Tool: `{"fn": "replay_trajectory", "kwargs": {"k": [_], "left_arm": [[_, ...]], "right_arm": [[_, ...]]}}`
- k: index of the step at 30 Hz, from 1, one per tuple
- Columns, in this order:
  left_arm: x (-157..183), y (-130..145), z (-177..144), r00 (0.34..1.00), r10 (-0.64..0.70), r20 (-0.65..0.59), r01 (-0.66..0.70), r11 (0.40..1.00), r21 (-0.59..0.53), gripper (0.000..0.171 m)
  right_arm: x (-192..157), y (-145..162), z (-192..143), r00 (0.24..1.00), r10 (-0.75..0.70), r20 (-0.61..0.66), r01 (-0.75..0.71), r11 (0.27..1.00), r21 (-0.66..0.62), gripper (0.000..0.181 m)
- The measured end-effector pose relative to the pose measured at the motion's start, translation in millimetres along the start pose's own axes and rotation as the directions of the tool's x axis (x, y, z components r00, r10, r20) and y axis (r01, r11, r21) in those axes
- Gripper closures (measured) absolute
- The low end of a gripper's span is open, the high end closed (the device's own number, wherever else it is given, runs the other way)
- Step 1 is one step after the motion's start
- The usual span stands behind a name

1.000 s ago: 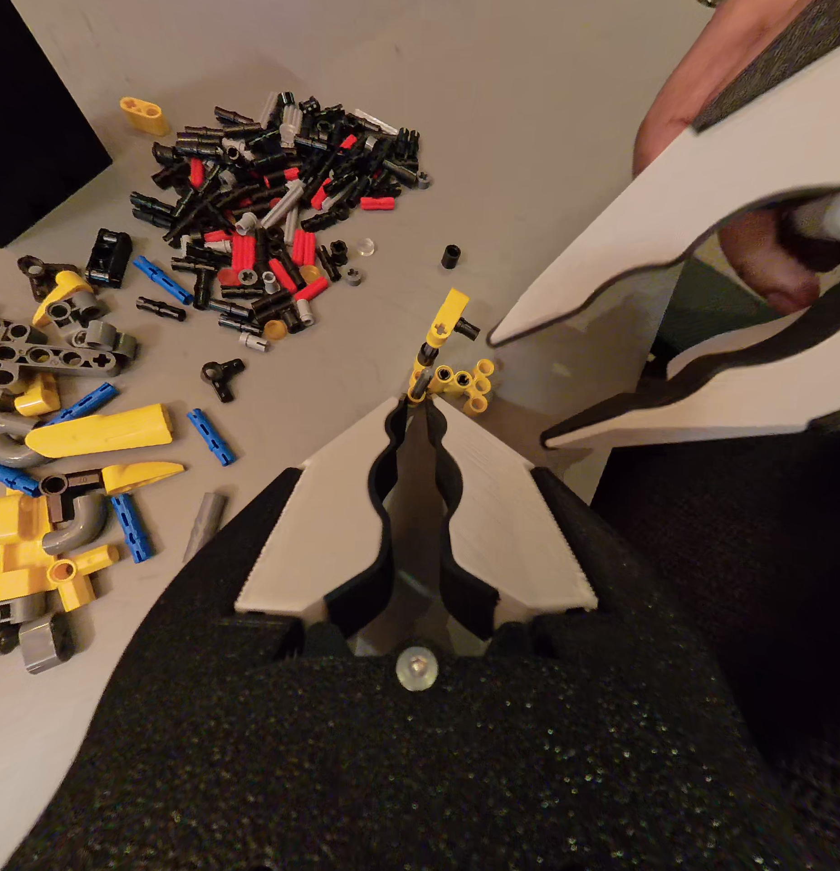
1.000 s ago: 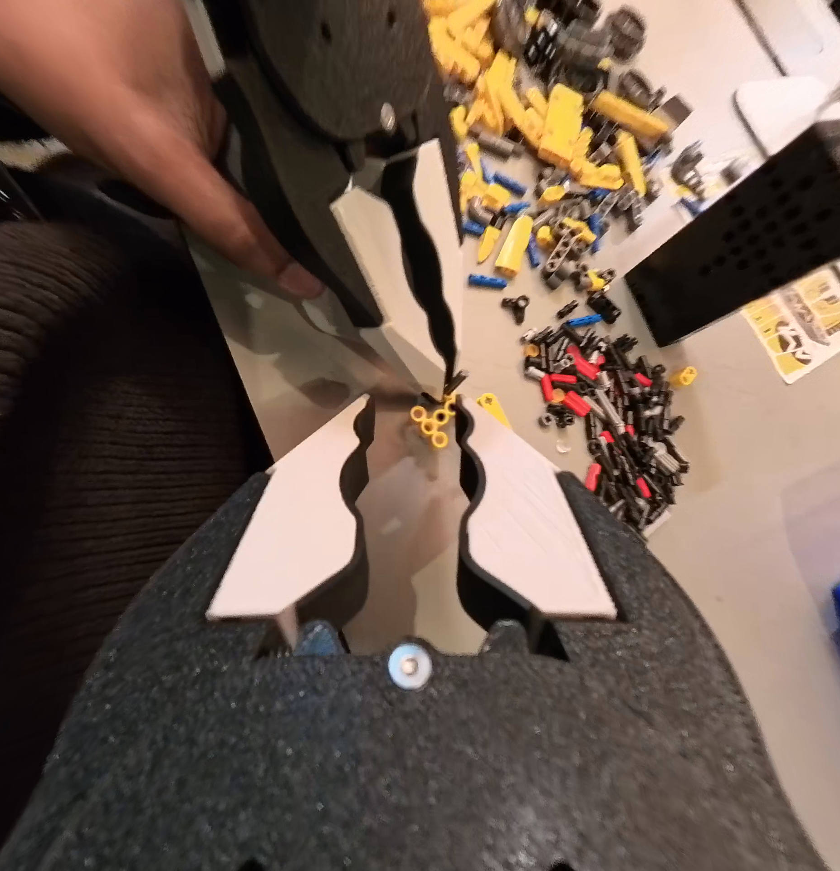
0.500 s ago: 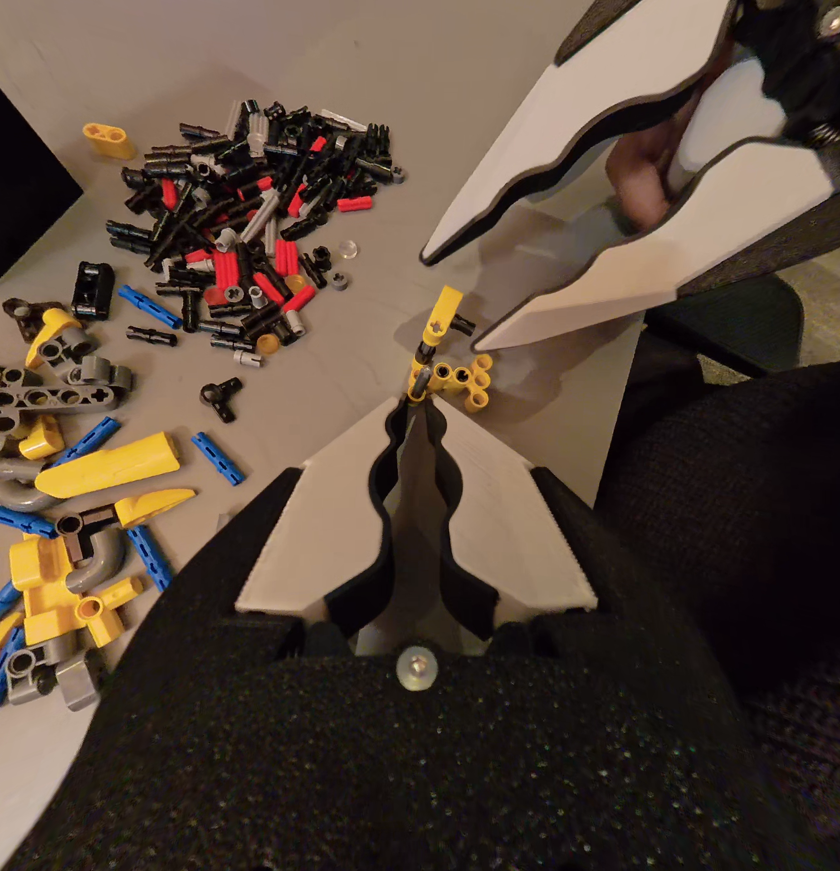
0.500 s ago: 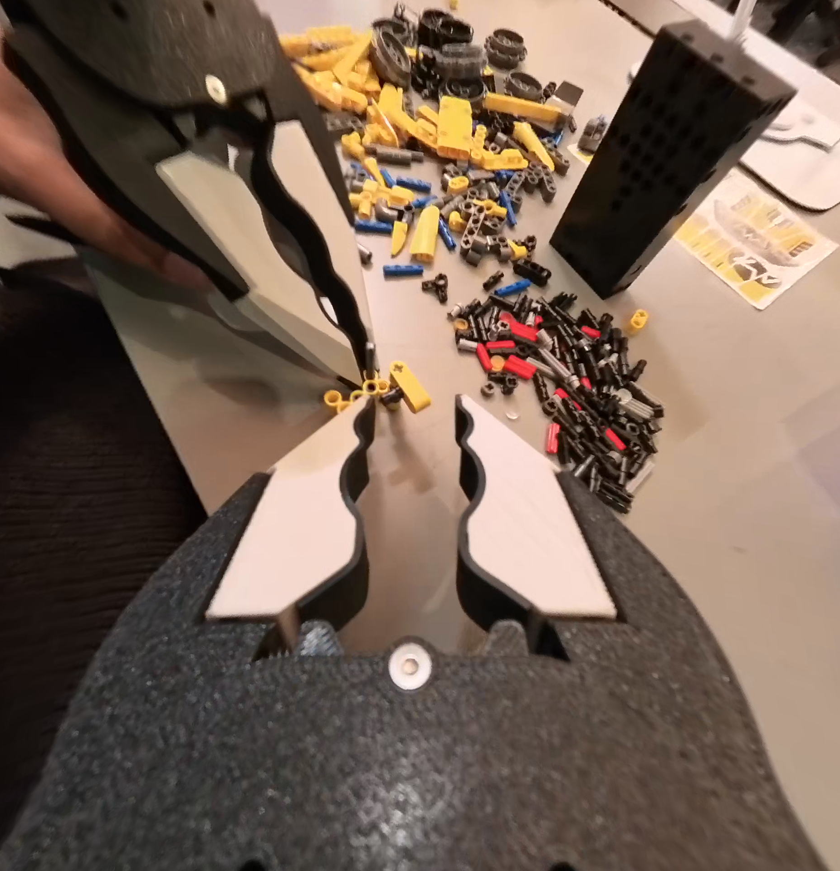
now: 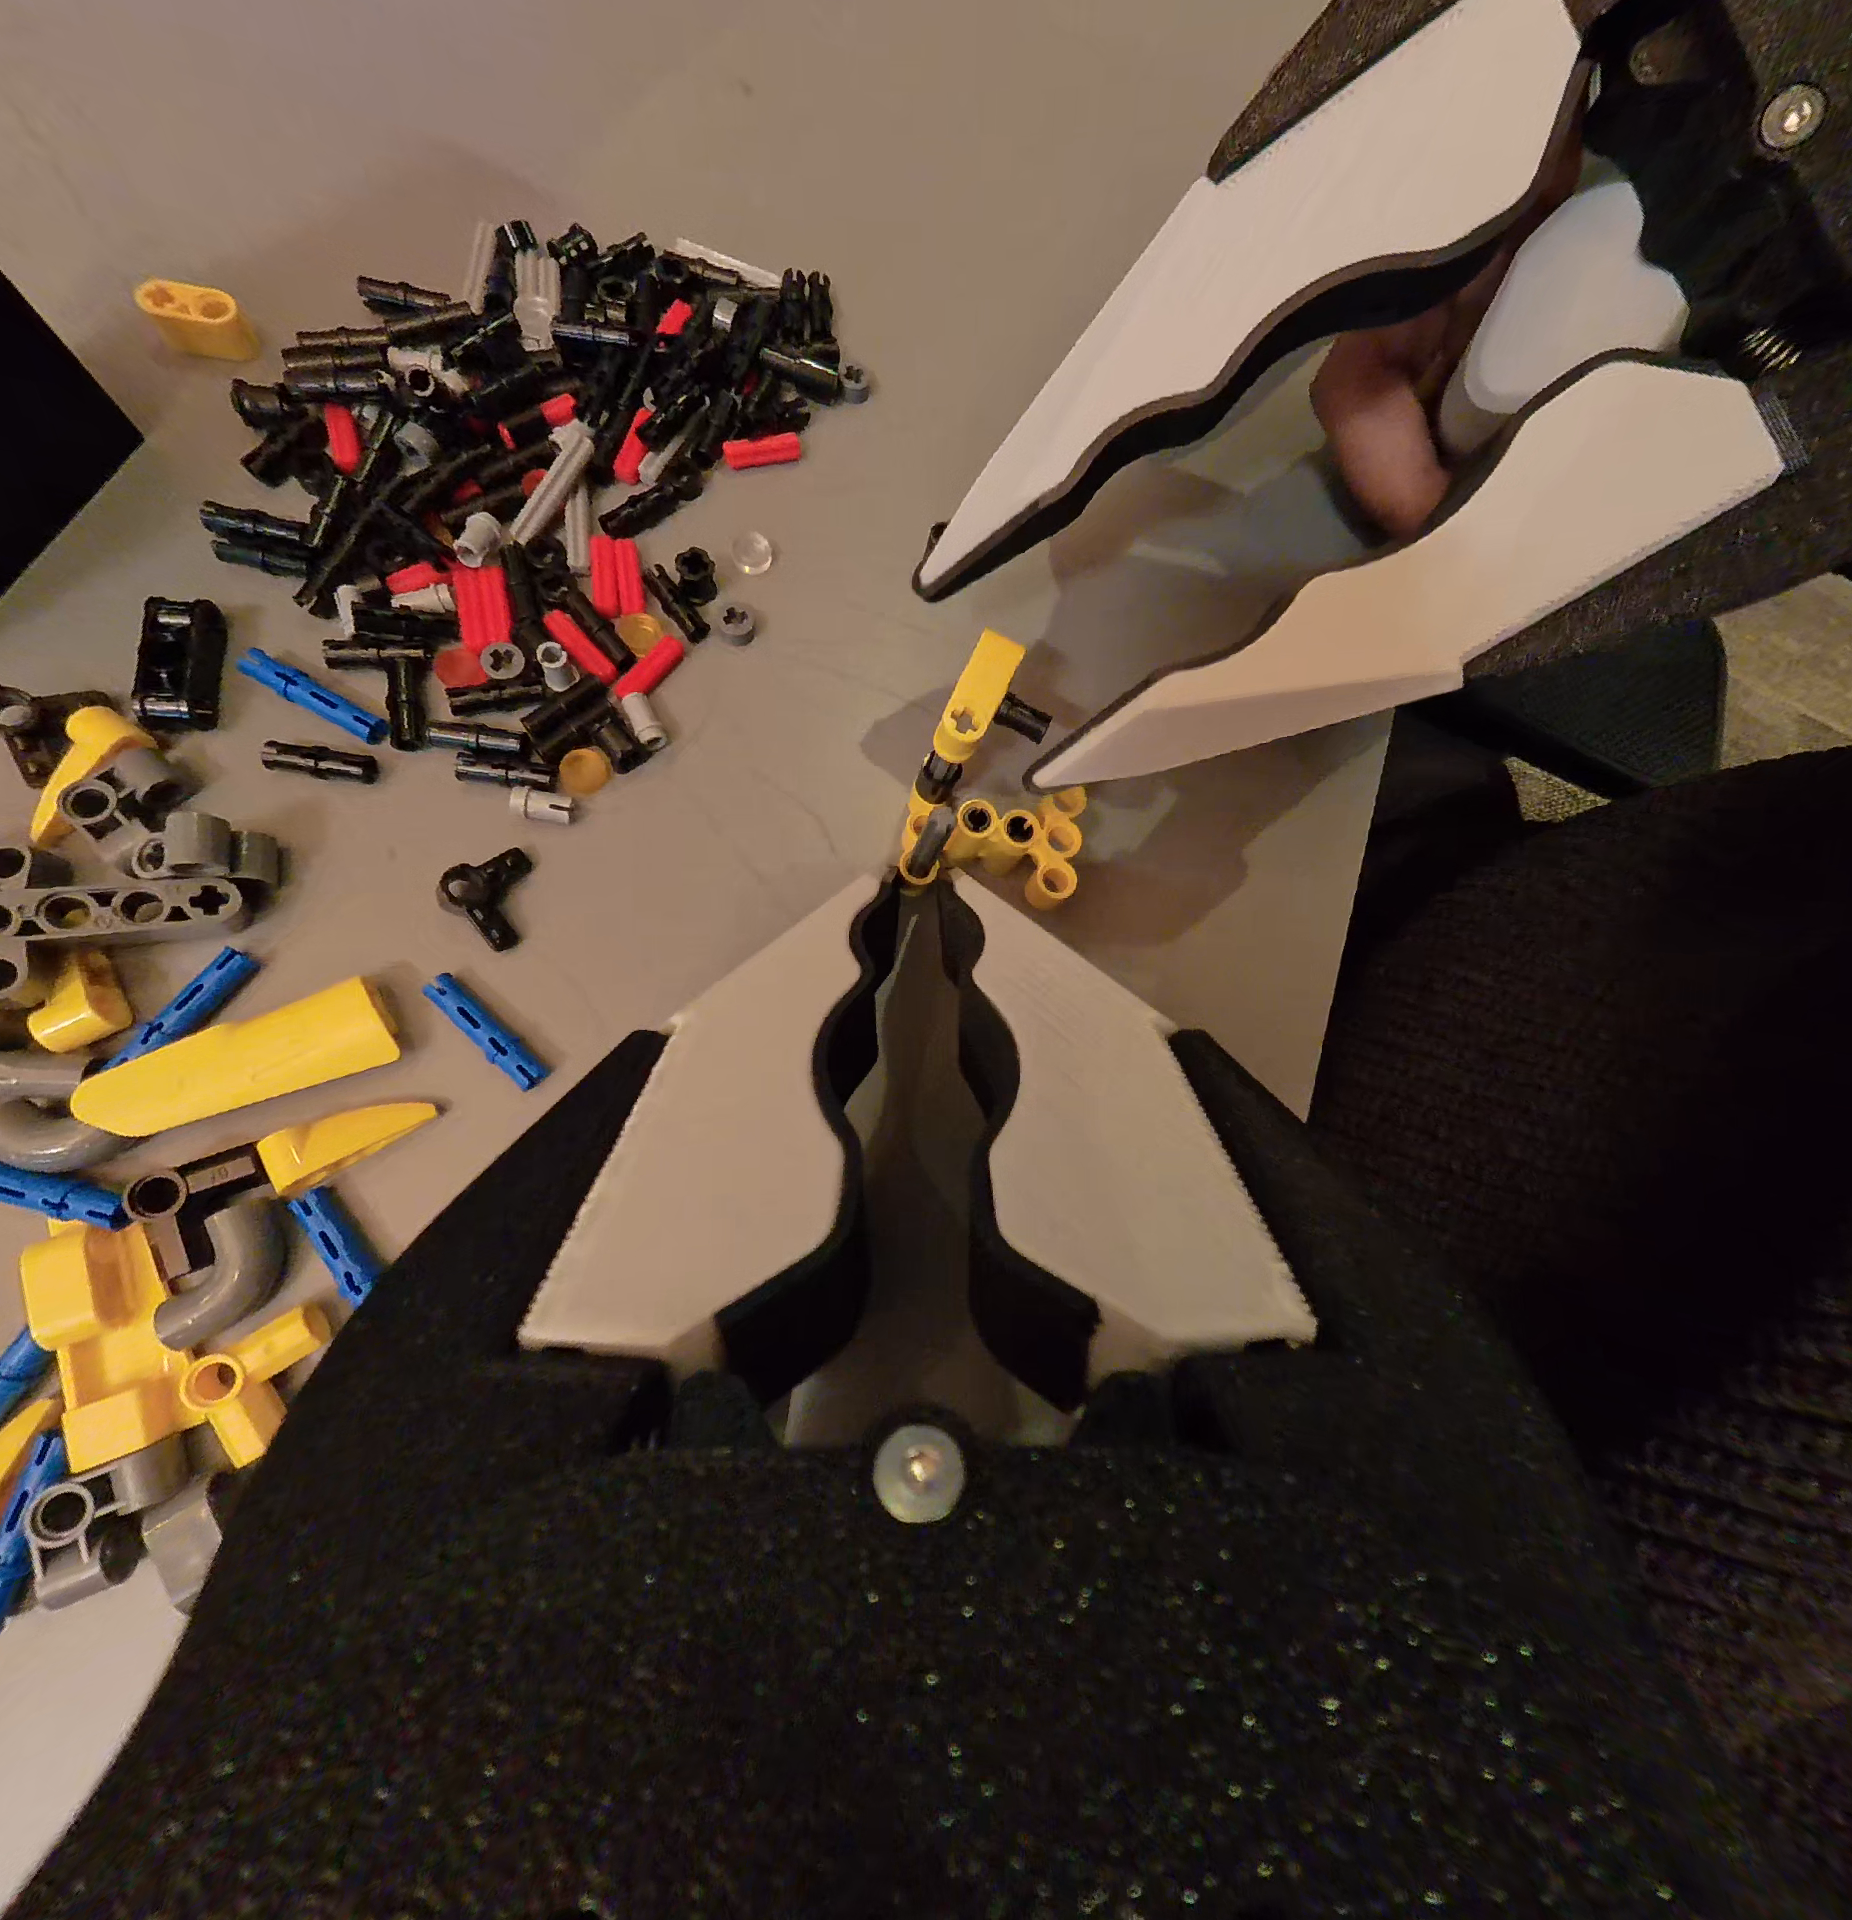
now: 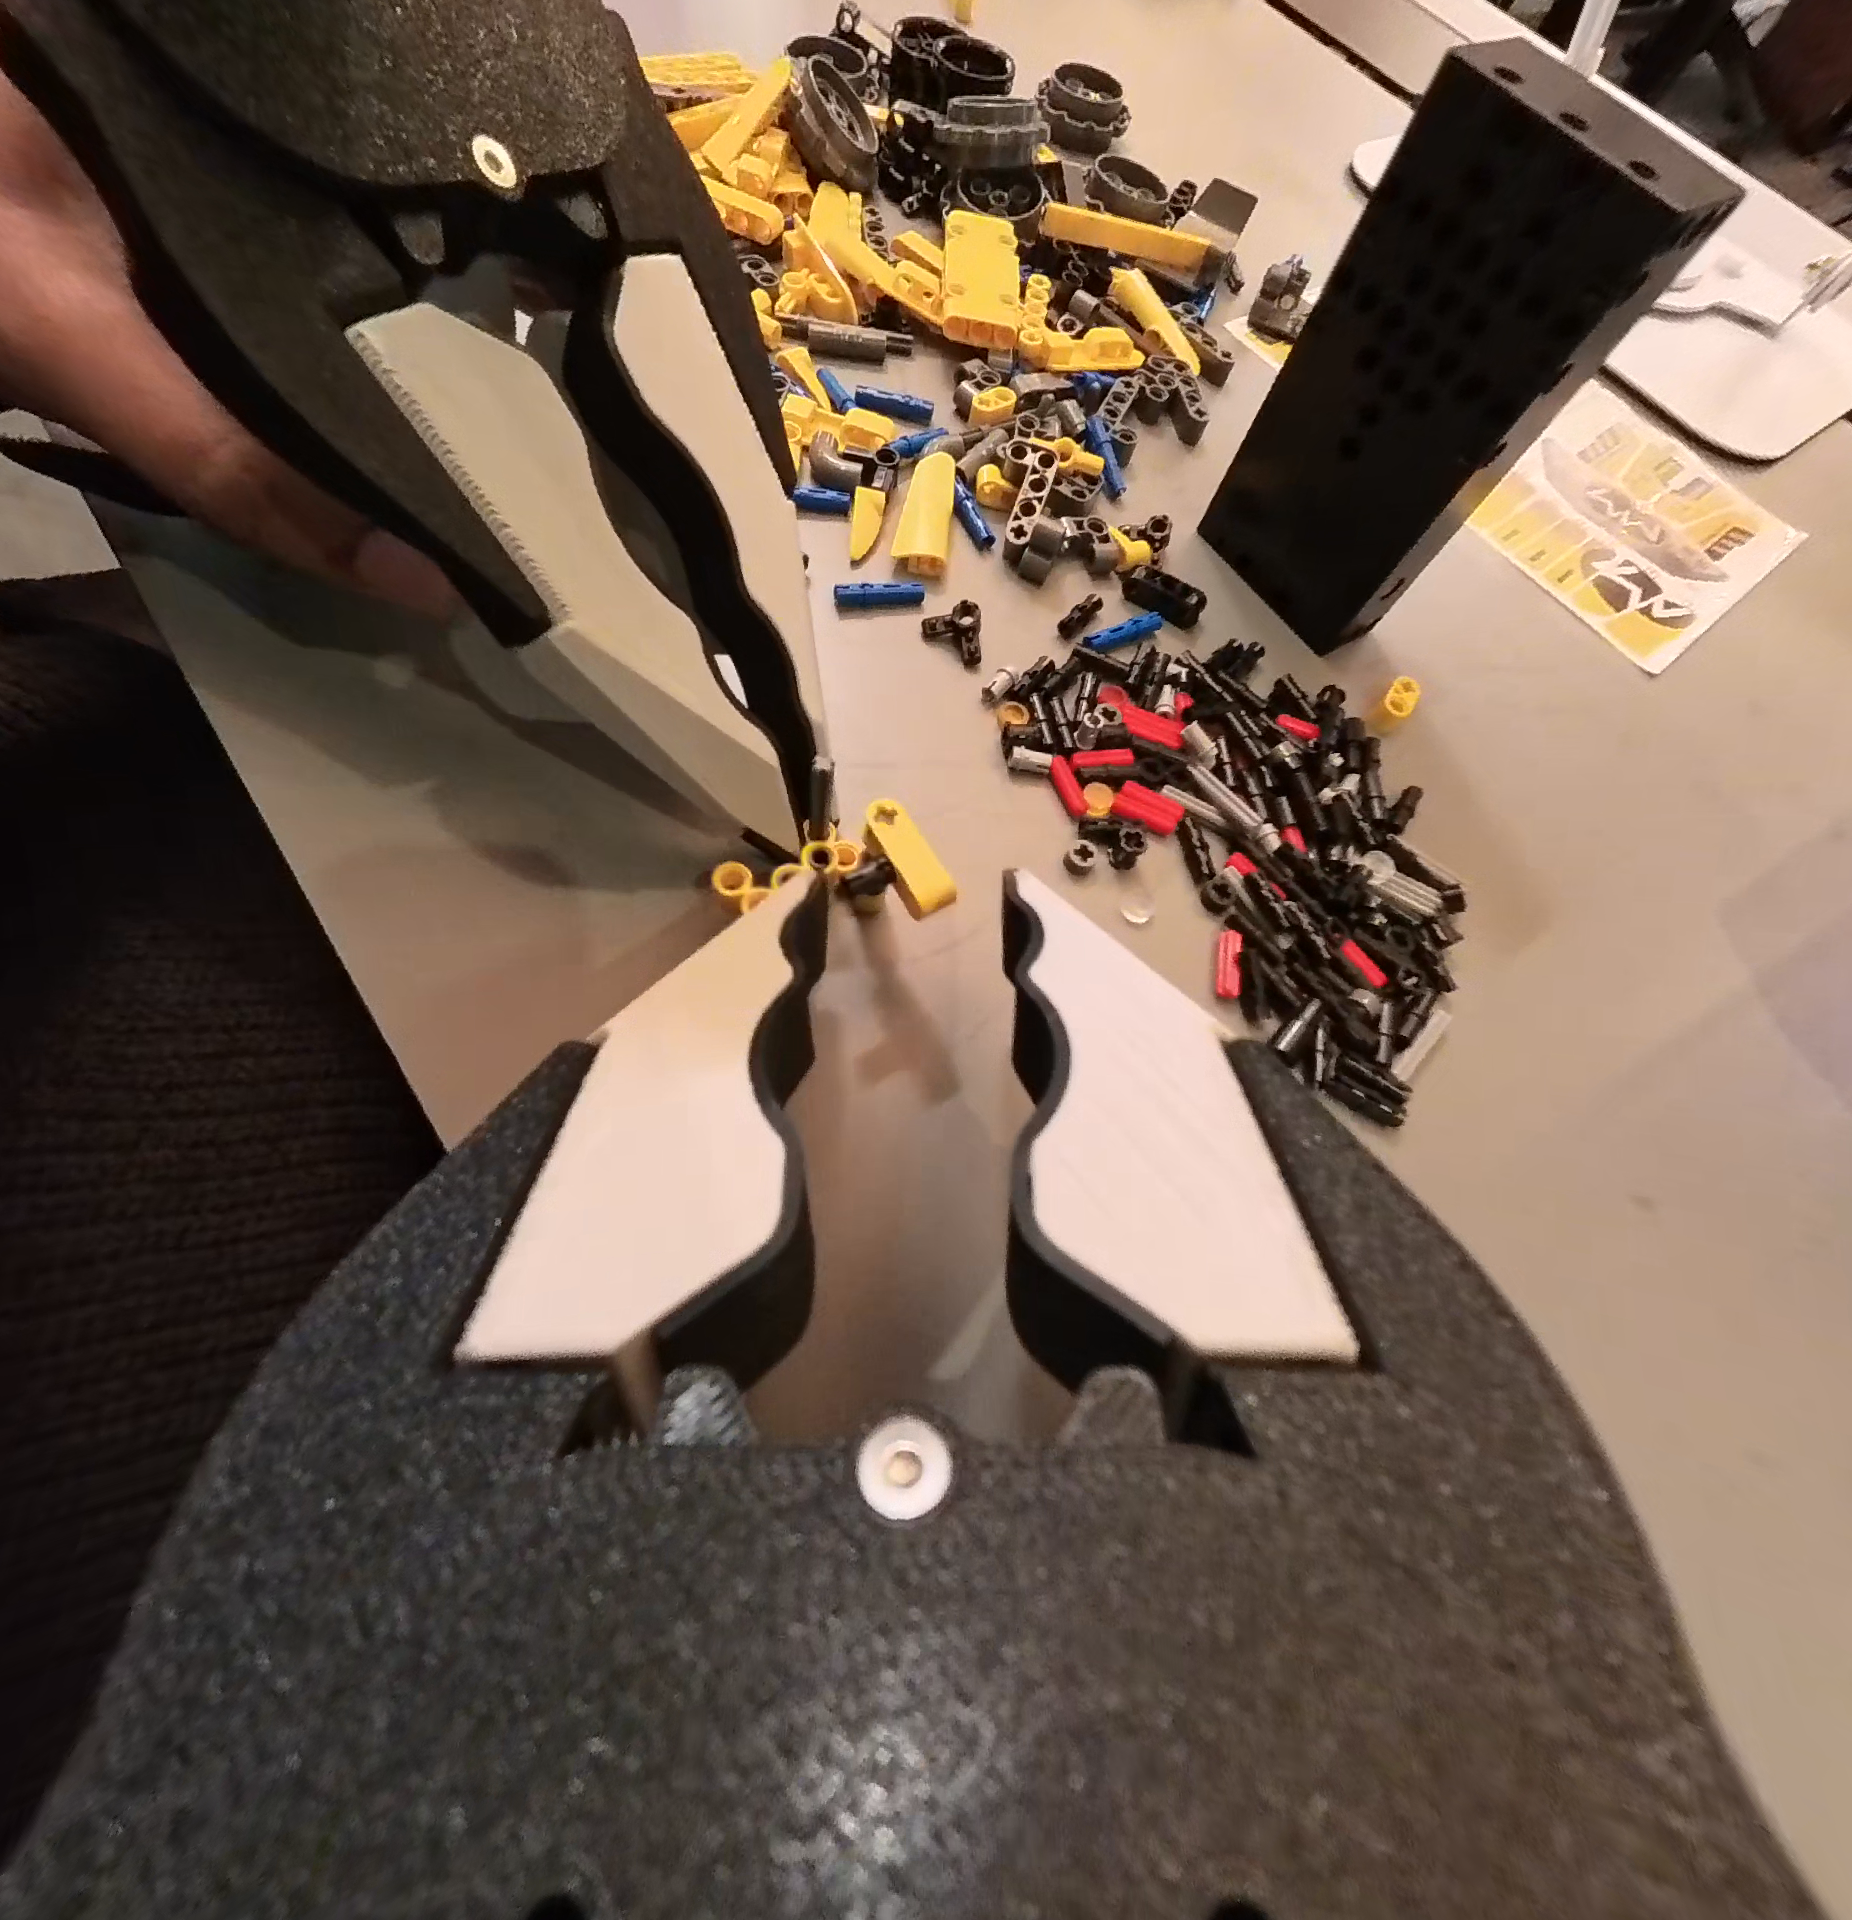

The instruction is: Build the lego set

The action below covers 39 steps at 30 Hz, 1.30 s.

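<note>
My left gripper is shut on a small yellow assembly and holds it at the table's near edge. The assembly is a holed yellow beam with a yellow connector standing off it and a black pin in the connector. My right gripper is open and empty. Its tips sit on either side of the connector, and its left tip is close to the beam. The left wrist view shows the right gripper coming in from the upper right. The right wrist view shows the left gripper from the upper left.
A pile of black, red and grey pins lies beyond the grippers. Yellow, grey and blue parts lie to the left. A black perforated block, a printed sheet and tyres are farther back. The table edge meets dark fabric. Only a small space, under 4 cm, lies between the two pairs of fingers. Both grippers' tips are roughly 15 centimeters from the black perforated block.
My right gripper has swung in over the table and now brackets the yellow connector with open fingers. My left gripper has stayed shut on the assembly, nearly still.
</note>
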State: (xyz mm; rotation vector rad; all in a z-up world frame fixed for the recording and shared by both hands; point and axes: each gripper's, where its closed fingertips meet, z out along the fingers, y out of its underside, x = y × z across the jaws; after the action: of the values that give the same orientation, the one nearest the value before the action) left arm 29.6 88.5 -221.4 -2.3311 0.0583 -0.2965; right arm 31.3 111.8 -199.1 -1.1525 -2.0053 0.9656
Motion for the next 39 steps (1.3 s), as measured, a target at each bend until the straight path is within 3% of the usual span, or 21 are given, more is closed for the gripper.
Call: {"fn": "replay_trajectory", "kwargs": {"k": [22,30,33,39], "left_arm": [[0.1,0.0,0.1,1.000,-0.001,-0.001,0.001,1.000,0.000,0.165],[0.0,0.1,0.2,1.000,0.005,0.005,-0.005,1.000,0.001,0.165],[0.1,0.1,0.2,1.000,0.006,0.006,-0.006,1.000,0.001,0.165],[0.0,0.0,0.3,1.000,0.008,0.009,-0.008,1.000,0.001,0.165]], "right_arm": [[4.2,7.3,-6.5,1.000,-0.022,0.005,0.022,0.999,-0.042,0.154],[4.7,-26.4,-17.3,0.992,0.104,0.077,-0.113,0.986,0.120,0.155],[9.6,-24.5,-9.7,0.998,0.062,0.026,-0.065,0.991,0.114,0.181],[10.1,-21.5,-5.0,0.997,0.063,0.037,-0.068,0.991,0.118,0.181]]}}
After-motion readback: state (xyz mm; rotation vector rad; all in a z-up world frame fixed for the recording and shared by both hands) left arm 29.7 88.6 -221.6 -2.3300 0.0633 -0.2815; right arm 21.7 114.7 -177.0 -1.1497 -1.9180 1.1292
